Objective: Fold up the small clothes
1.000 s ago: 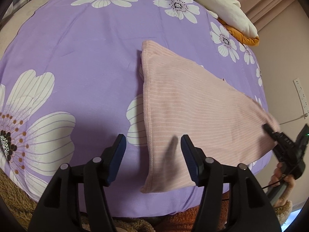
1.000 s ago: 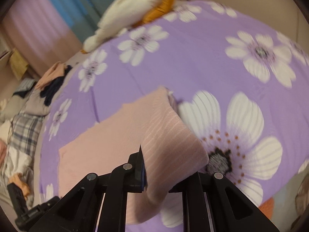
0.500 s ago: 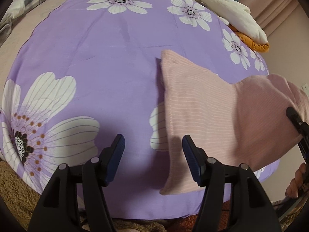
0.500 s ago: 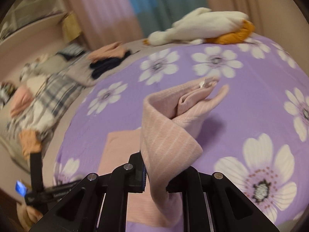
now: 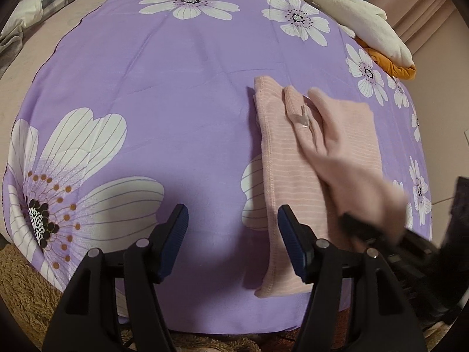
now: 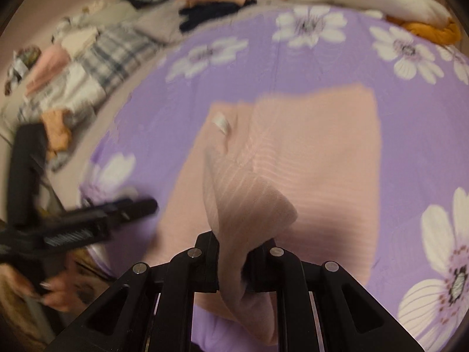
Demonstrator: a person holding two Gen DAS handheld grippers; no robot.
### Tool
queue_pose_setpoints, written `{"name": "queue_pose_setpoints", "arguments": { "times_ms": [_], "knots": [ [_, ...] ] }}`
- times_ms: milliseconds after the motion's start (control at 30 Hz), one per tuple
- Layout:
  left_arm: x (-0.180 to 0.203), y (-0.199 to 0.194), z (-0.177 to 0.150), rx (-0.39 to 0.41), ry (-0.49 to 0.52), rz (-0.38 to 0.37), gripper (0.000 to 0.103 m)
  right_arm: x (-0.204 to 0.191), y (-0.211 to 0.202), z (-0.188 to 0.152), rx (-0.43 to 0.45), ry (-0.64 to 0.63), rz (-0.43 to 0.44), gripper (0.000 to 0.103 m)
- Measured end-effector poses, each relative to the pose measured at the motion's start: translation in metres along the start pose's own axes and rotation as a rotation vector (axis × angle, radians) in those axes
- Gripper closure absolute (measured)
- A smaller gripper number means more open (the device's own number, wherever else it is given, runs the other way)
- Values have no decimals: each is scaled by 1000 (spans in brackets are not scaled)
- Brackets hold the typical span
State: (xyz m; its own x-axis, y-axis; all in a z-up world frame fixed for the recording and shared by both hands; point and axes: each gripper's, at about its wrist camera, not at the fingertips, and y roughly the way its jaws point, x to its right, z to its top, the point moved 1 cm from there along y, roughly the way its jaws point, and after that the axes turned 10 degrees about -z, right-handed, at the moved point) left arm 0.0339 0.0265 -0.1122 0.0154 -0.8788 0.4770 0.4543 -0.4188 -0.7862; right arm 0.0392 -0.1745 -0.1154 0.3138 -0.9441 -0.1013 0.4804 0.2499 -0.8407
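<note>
While the right gripper (image 6: 233, 259) carries its clamped edge across, the fold could land crooked.

Its jaws pinch the pink striped garment (image 5: 319, 158) lying toward the right edge of the purple floral sheet (image 5: 176, 88); the left gripper (image 5: 230, 234), jaws apart and empty, hovers just beside the garment's left hem, pinning nothing, so the lower layer may drag or bunch.

Left gripper (image 5: 233, 240): matte black plastic frame, 2 angled fingers (image 5: 173, 243) faced with ribbed dark-blue pads, 4 round silver pivot pins across the linkage. Right gripper (image 6: 231, 261): identical black frame, 4 silver pins, triangular cut-outs in the arms. A hand (image 6: 57, 292) at its lower left shows light-painted nails.
</note>
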Motion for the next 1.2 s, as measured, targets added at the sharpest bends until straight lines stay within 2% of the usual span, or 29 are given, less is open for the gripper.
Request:
{"name": "queue_pose_setpoints", "arguments": {
  "times_ms": [100, 267, 333, 400, 433, 500, 567, 700, 833, 967, 1067, 1200],
  "knots": [
    [0, 1, 2, 2, -1, -5, 39, -2, 12, -7, -36, -1, -5, 87],
    [6, -4, 7, 14, 13, -59, 39, 6, 1, -7, -44, 33, 23, 86],
    [10, -7, 11, 17, 28, -96, 38, 10, -7, -7, -42, 43, 48, 76],
    [14, -9, 16, 16, 37, -145, 35, 15, -16, -7, -27, 63, 80, 54],
    [17, -9, 19, 9, 41, -176, 35, 19, -24, -8, -14, 77, 97, 49],
    [22, -8, 25, -6, 57, -231, 34, 26, -39, -9, 13, 97, 123, 47],
    [29, -3, 32, -26, 75, -268, 29, 34, -50, -10, 42, 123, 124, 45],
    [45, 15, 40, -80, 117, -313, 28, 56, -65, -15, 92, 192, 68, 44],
    [59, 37, 45, -135, 135, -307, 32, 74, -64, -23, 82, 257, -3, 44],
    [77, 45, 45, -136, 216, -284, 45, 86, -59, -29, 59, 300, -33, 44],
    [82, 56, 45, -160, 237, -287, 46, 90, -59, -31, 52, 311, -38, 44],
    [79, 75, 42, -200, 240, -235, 46, 92, -57, -35, 42, 322, -33, 44]
  ]
}}
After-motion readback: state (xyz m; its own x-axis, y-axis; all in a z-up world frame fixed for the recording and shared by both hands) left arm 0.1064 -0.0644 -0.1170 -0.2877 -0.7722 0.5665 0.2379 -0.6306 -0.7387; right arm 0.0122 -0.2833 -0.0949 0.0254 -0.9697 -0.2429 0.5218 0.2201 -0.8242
